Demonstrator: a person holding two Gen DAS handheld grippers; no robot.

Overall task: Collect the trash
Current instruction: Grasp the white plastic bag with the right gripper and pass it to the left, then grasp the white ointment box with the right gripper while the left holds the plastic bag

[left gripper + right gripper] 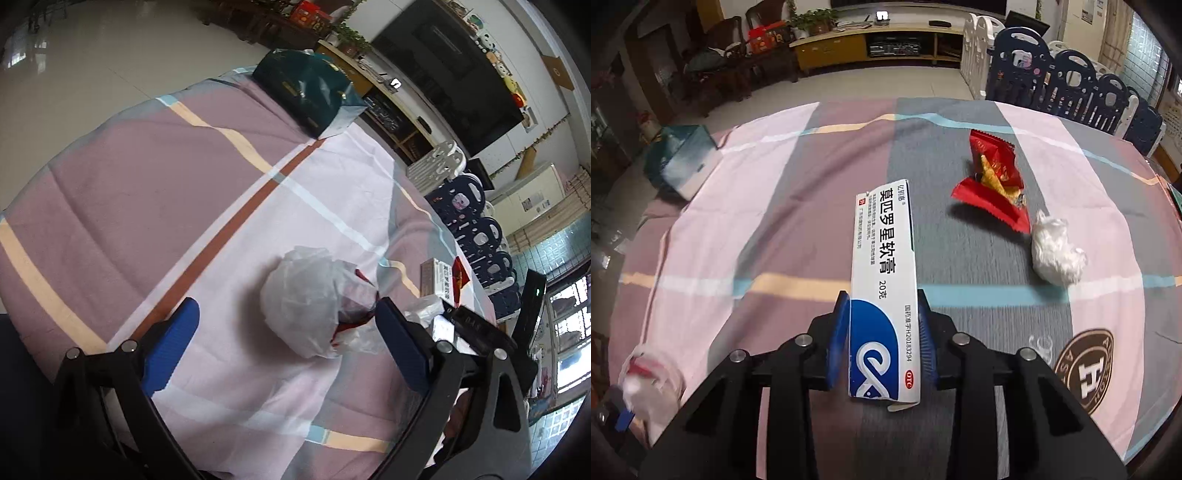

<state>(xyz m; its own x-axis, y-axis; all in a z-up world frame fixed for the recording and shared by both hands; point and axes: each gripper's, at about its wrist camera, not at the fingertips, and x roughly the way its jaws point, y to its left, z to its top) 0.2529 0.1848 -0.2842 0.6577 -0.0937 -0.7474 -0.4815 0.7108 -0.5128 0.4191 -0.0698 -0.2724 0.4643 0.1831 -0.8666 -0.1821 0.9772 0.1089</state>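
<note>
My right gripper (882, 299) is shut on a long white and blue ointment box (882, 280) and holds it above the table, pointing away from me. A red snack wrapper (995, 177) and a crumpled white tissue (1056, 251) lie on the cloth to its right. My left gripper (288, 314) is open, its blue pads on either side of a white plastic bag (306, 295) with red trash inside, lying on the cloth. The bag also shows at the right wrist view's lower left (650, 380). The box (437, 277) and wrapper (461, 269) show in the left view.
The table is covered by a pink, grey and mauve striped cloth (757, 221). A teal gift bag (310, 92) stands at the table's far edge; it also shows in the right view (679, 162). A navy and white playpen fence (1071, 81) and a TV cabinet (871, 44) stand beyond.
</note>
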